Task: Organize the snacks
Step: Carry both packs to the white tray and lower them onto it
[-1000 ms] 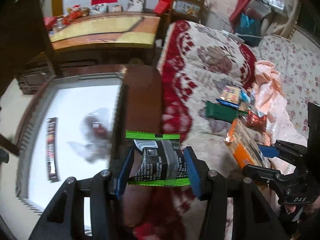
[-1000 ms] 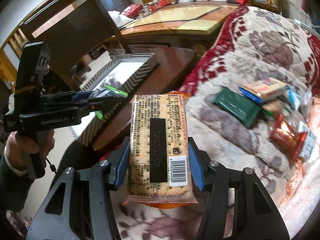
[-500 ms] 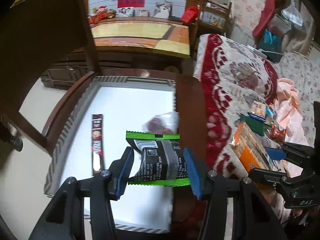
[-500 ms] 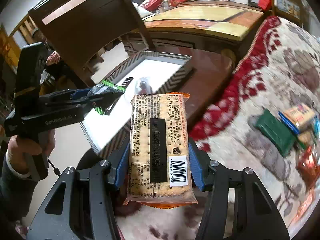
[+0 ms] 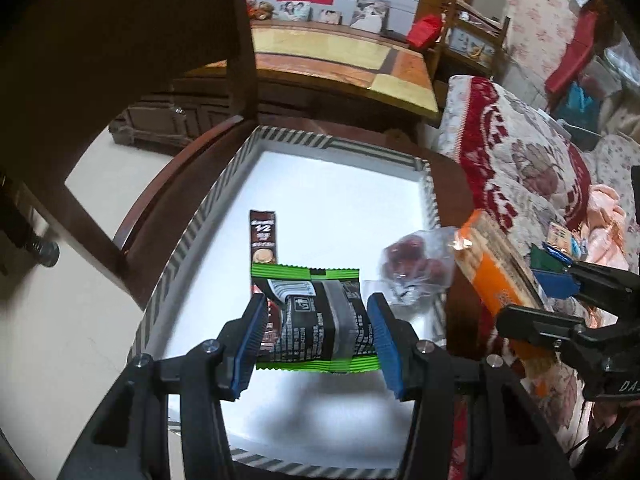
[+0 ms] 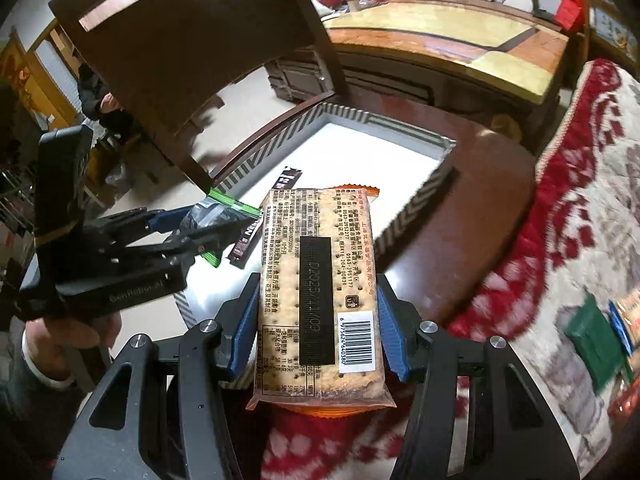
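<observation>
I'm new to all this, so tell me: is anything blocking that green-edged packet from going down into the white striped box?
Nothing visible blocks it. The left gripper holds the green-edged packet above bare white floor of the box. The coffee stick and clear bag of red snacks lie just beyond it.

tray (image 5: 236,168) floor mostly bare, chair back (image 5: 120,40) overhanging

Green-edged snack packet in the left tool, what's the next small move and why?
Probably lower the left tool a little and release the green-edged snack packet. It already hangs over the striped box's bare white floor, beside the coffee stick and clear bag.
</observation>
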`<state>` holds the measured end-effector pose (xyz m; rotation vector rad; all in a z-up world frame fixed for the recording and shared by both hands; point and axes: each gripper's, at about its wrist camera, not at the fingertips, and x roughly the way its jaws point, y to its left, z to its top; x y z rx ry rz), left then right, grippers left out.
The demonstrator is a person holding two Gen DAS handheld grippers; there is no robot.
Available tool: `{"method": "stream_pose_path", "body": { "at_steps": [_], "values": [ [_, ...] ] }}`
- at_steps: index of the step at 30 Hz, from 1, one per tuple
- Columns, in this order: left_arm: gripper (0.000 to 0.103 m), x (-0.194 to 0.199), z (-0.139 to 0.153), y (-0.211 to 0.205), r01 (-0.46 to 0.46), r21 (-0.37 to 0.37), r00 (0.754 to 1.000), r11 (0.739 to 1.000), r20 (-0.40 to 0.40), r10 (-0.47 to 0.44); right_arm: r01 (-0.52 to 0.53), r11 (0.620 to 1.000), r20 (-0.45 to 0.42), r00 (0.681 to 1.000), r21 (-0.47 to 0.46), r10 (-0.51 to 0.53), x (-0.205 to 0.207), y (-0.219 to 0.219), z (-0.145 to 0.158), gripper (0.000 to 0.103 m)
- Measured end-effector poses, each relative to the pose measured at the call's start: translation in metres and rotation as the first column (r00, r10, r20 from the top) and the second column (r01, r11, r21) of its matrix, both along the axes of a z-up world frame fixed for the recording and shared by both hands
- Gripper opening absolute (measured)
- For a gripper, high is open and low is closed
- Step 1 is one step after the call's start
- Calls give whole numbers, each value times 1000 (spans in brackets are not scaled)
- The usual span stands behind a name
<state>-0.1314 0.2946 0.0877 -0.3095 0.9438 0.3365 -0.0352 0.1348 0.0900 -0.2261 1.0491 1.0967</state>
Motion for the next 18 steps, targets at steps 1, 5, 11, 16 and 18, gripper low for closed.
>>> {"method": "stream_pose_path", "body": {
  "at_steps": [1,5,11,16,18],
  "values": [
    [54,0,-2,2,-4,-4,1000,1000,-3,4,-7,1000,-2,1000,-7,7,0,6,-2,53],
    [54,2,-11,9,-14,-15,1000,1000,-12,14,-22,999,-24,999,-38,21,7,28,-17,53],
    [54,12,-23,18,-20,-20,999,1000,-29,19,-3,996,-23,1000,-89,1,27,56,-33,53],
    [54,19,-32,24,-36,-4,998,999,-51,36,40,995,-48,998,-91,-45,46,74,-34,53],
    [54,18,-36,27,-52,-10,997,999,-56,52,52,996,-80,995,-78,-59,48,80,-37,53]
  ]
}}
